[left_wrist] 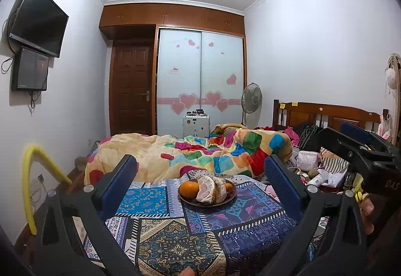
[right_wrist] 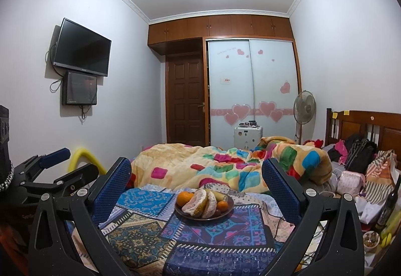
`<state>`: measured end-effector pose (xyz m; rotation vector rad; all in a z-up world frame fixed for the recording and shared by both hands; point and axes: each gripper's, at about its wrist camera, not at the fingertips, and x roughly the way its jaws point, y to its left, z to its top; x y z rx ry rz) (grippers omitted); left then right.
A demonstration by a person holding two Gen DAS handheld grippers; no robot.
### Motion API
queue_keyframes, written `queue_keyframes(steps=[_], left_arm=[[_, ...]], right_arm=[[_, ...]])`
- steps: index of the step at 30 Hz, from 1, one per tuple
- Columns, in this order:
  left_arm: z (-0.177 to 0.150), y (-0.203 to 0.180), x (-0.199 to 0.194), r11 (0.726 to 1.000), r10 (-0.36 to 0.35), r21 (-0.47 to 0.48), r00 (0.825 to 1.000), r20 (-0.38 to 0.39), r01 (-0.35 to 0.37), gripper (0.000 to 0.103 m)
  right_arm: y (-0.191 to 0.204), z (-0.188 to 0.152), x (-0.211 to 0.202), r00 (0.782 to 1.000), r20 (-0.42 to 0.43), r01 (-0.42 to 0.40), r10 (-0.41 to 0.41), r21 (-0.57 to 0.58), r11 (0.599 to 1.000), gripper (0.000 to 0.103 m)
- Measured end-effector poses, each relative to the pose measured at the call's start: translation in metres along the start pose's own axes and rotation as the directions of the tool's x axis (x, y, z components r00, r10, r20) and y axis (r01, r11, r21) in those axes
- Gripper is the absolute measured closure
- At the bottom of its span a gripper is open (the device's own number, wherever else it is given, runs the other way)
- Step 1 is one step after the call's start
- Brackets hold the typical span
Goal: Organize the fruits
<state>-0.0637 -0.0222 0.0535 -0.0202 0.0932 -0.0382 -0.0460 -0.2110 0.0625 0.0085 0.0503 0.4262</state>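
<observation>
Both tongs gape empty: left gripper (left_wrist: 200, 175), right gripper (right_wrist: 196, 179). Ahead between their fingers, a plate (left_wrist: 226, 199) holds an orange (left_wrist: 189, 189) and soft peeled pomelo segments (left_wrist: 206, 188); probably grip the firm orange's sides.

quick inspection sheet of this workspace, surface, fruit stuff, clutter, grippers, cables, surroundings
surface: patchwork cloth covers the table, only the plate on it
job's things: brown plate holds oranges, peeled pomelo segments, a banana and a dark fruit
clutter: bags, a dark bottle and a small bowl to the right
grippers: left gripper open, empty; right gripper open, empty; both short of the plate
cables: thin cord across the cloth's right edge
surroundings: quilt on the bed behind, wall TV, fan
</observation>
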Motion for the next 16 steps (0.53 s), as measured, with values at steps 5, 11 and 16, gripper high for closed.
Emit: queue_keyframes(steps=[5, 11, 16], left_arm=[[-0.0008, 0.0002, 0.0015, 1.000, -0.004, -0.004, 1.000, -0.002, 0.004, 0.000], [-0.0016, -0.0008, 0.0032, 1.000, -0.004, -0.006, 1.000, -0.004, 0.004, 0.000], [-0.0031, -0.0004, 0.0046, 1.000, -0.003, -0.009, 1.000, -0.006, 0.003, 0.000]], right_arm=[[-0.0001, 0.0015, 0.0001, 1.000, 0.005, 0.000, 0.000, -0.001, 1.000, 0.000], [-0.0006, 0.0004, 0.0020, 1.000, -0.002, 0.001, -0.001, -0.007, 1.000, 0.000], [-0.0018, -0.0009, 0.0057, 1.000, -0.014, -0.001, 0.001, -0.001, 1.000, 0.000]])
